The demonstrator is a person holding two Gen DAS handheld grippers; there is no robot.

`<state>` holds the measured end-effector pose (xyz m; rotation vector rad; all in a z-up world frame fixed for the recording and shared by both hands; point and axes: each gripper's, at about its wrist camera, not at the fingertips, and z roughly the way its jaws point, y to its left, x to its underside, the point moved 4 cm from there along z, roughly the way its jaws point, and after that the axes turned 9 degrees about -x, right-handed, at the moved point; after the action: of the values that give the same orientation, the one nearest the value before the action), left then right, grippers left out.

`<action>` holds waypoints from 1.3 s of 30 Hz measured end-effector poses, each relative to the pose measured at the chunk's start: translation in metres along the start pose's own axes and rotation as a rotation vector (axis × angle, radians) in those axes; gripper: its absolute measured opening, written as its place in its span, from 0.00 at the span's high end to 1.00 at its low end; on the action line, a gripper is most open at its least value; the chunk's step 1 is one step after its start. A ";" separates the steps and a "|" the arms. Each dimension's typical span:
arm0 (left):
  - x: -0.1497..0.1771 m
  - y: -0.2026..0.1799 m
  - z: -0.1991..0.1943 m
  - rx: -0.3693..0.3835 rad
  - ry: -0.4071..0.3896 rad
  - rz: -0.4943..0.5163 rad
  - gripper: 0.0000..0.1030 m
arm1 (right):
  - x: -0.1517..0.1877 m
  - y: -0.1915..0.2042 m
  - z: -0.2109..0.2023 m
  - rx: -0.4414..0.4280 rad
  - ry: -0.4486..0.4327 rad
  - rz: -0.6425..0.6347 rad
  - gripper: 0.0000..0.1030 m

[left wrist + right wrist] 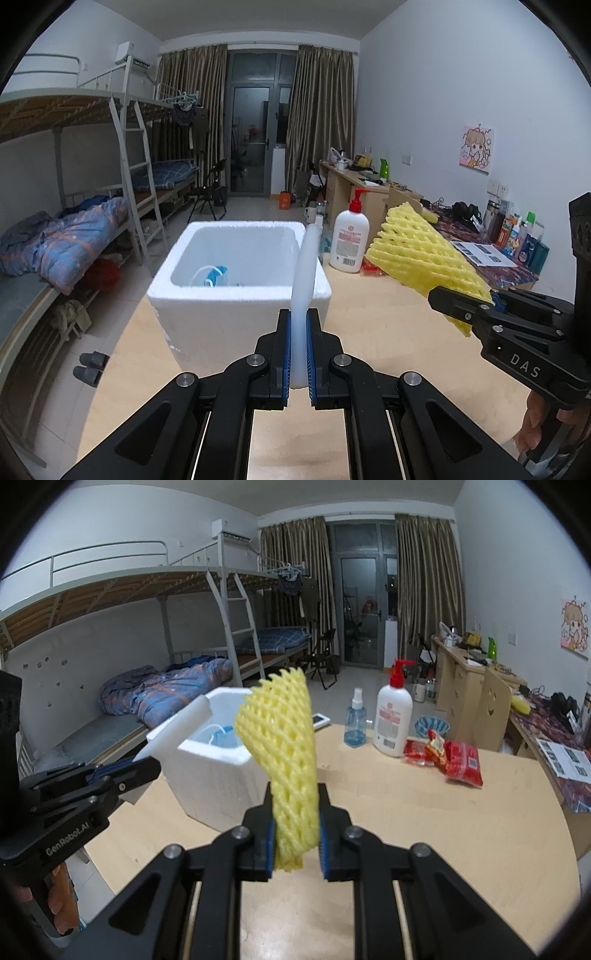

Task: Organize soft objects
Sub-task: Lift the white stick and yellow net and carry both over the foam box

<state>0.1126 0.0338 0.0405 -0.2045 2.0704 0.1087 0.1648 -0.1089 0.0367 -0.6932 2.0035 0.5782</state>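
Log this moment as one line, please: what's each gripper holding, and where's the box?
left gripper: shut on white foam strip | right gripper: shut on yellow foam net | foam box: open, on table

"DAS" marks the right tongs, "GenRobot.AI" the left tongs.

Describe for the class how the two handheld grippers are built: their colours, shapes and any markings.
Both grippers are black, angular linkage frames with silver round pivot bolts and blue ribbed pads lining the fingers. The left gripper carries white "GenRobot.AI" lettering on its side; the right gripper shows "DAS". Each sits on a black pistol-style handle. No cables or sleeves are visible.
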 end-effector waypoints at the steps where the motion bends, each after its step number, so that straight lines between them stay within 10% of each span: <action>1: -0.003 0.000 -0.001 -0.003 -0.004 0.000 0.93 | -0.004 0.001 -0.002 0.001 -0.008 -0.004 0.80; 39: -0.063 0.027 0.057 -0.044 0.014 -0.040 0.93 | -0.050 0.008 0.053 -0.076 -0.005 -0.041 0.80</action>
<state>0.1865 0.0759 0.0679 -0.2741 2.0780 0.1293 0.2136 -0.0573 0.0559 -0.7764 1.9660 0.6342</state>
